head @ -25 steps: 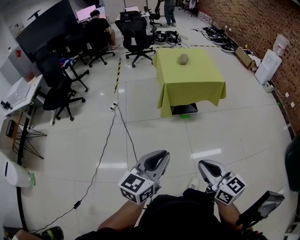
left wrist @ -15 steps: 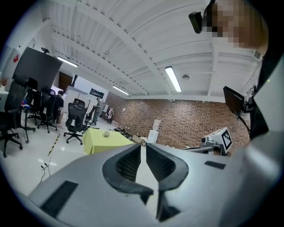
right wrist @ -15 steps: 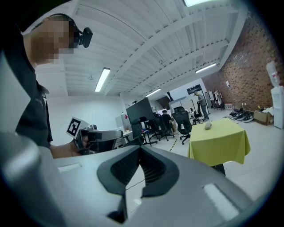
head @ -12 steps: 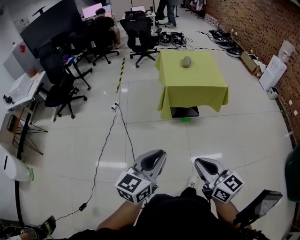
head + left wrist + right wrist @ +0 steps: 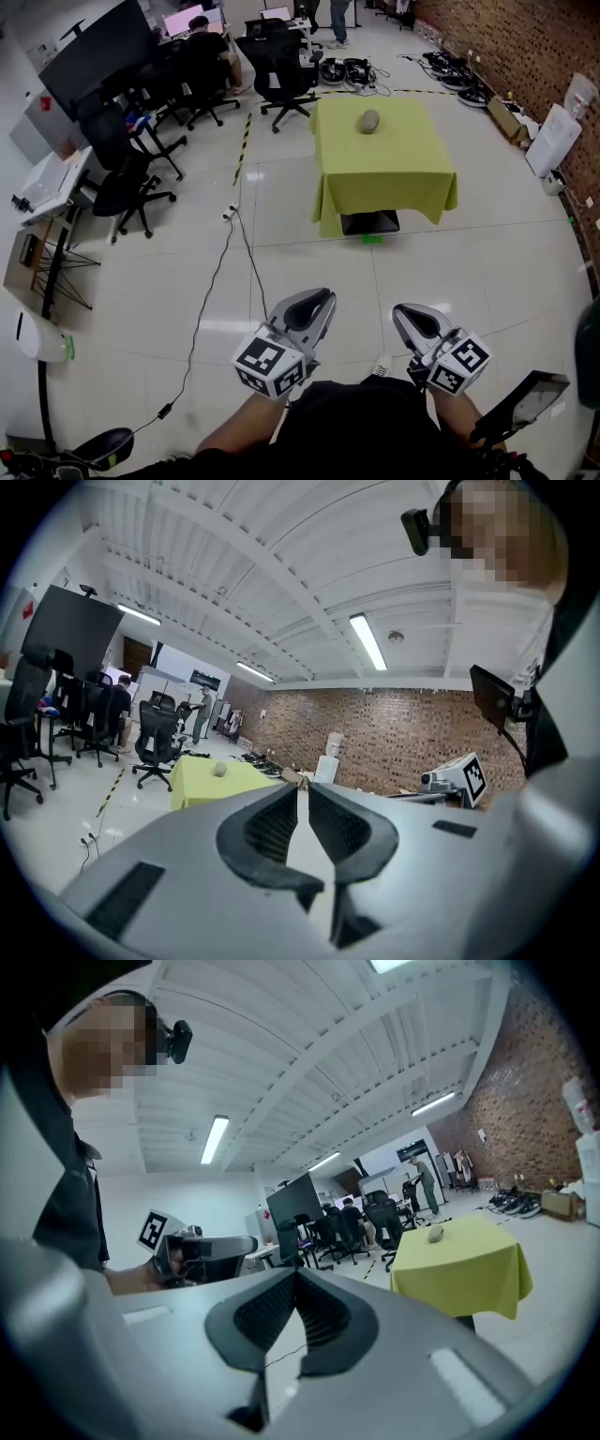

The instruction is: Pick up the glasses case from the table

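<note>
Head view: oval, possibly smooth grey glasses case [image 5: 369,121] on cloth-draped table [image 5: 386,171]; left tongs [image 5: 320,302], right tongs [image 5: 405,316] closed, empty.

the floor [image 5: 450,262] is glossy pale tile that mirrors the ceiling lights. a matt yellow-green cloth [image 5: 384,173] drapes the table. the glasses case [image 5: 369,121] looks dull grey. the wall [image 5: 506,47] is rough brick. the left gripper [image 5: 317,302] and right gripper [image 5: 410,314] are smooth grey plastic with black ribbed pads [image 5: 272,829].
</note>
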### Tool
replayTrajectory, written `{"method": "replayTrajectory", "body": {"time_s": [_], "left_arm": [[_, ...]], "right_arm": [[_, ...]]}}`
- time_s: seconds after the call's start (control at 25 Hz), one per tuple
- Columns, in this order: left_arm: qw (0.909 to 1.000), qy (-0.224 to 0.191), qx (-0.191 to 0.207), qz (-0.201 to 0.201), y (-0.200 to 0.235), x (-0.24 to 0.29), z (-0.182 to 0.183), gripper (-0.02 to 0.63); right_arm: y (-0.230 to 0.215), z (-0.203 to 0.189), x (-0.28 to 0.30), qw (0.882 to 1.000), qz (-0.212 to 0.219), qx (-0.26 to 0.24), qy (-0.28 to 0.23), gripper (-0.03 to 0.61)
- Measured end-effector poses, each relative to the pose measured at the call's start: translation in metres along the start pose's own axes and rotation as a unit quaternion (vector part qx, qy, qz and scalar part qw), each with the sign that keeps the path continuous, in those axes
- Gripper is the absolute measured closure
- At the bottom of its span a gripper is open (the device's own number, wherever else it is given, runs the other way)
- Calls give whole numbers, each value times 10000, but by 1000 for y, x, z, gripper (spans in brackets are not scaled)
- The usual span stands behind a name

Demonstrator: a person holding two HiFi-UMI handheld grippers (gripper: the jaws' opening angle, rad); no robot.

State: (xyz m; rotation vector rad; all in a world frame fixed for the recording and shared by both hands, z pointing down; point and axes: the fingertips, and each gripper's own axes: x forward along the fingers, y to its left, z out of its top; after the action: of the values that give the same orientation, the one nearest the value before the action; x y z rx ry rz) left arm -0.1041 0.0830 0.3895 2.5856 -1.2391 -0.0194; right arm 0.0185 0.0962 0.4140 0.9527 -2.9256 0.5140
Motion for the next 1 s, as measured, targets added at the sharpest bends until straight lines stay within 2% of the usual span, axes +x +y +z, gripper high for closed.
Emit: {"method": "replayTrajectory", "body": {"time_s": [0.44, 1.0], "left_arm": [[9999, -29, 104, 32, -24, 89, 11, 571], [9994, 54, 41, 339, -45, 179, 7, 571]], "right_arm": [[-84, 30, -31, 10000, 29, -66, -61, 577], [-177, 49, -62, 9995, 265, -21, -180, 577]]}}
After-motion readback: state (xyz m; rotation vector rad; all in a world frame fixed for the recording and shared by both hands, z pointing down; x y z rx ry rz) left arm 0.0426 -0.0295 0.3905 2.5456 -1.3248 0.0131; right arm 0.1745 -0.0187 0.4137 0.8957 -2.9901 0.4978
